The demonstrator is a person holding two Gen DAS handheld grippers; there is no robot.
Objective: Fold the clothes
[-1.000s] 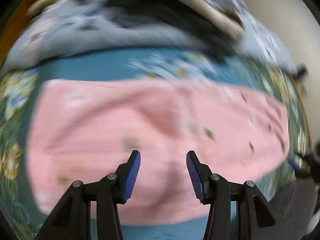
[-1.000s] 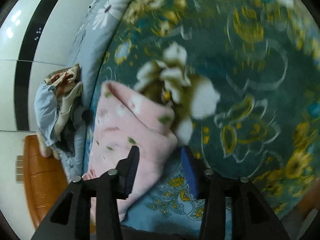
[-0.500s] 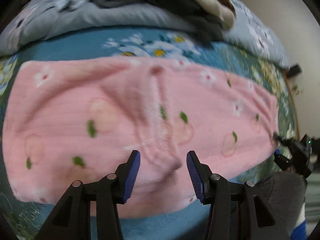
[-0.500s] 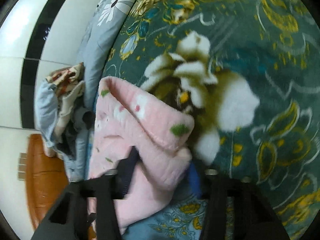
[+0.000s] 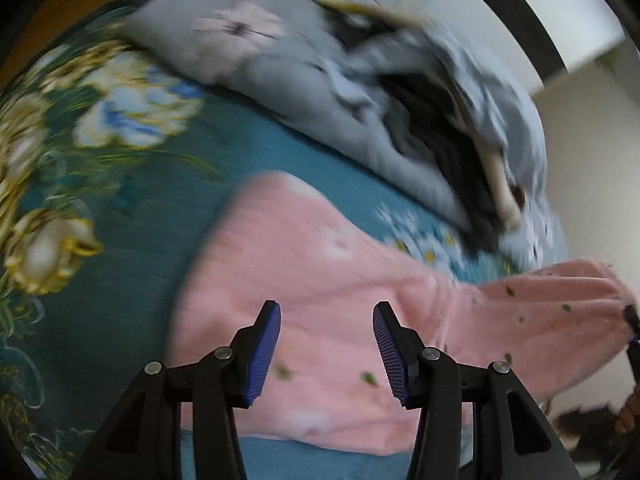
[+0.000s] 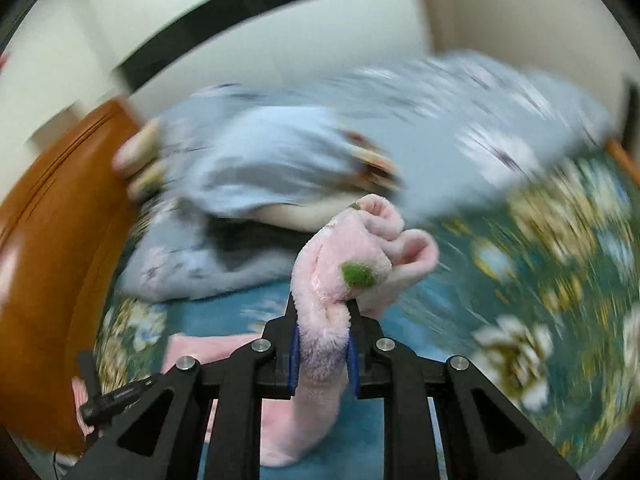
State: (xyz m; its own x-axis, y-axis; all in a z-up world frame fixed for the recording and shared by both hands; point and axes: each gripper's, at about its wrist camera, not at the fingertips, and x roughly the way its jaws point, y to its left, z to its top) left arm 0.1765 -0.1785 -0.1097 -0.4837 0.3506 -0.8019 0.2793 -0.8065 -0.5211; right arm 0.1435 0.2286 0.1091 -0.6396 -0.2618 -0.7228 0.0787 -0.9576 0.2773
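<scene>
A fluffy pink garment point(image 5: 320, 280) with small green and white marks lies across the teal floral bedspread point(image 5: 132, 200). My left gripper point(image 5: 326, 354) hovers open just above its near edge, nothing between the blue pads. My right gripper point(image 6: 323, 354) is shut on a bunched end of the pink garment point(image 6: 352, 264), lifted off the bed; the cloth hangs down under the jaws. In the left wrist view that raised end point(image 5: 568, 292) stretches off to the right edge, where the right gripper's tip point(image 5: 632, 320) is just visible.
A heap of clothes point(image 5: 440, 120) lies on a grey-blue floral quilt point(image 6: 460, 128) at the back of the bed. An orange wooden headboard point(image 6: 52, 248) stands at left, a white wall with a black stripe point(image 6: 224, 12) behind. Both views are motion-blurred.
My right gripper has closed on the garment's end and lifted it off the bed. My left gripper has shifted toward the garment's left part, still open.
</scene>
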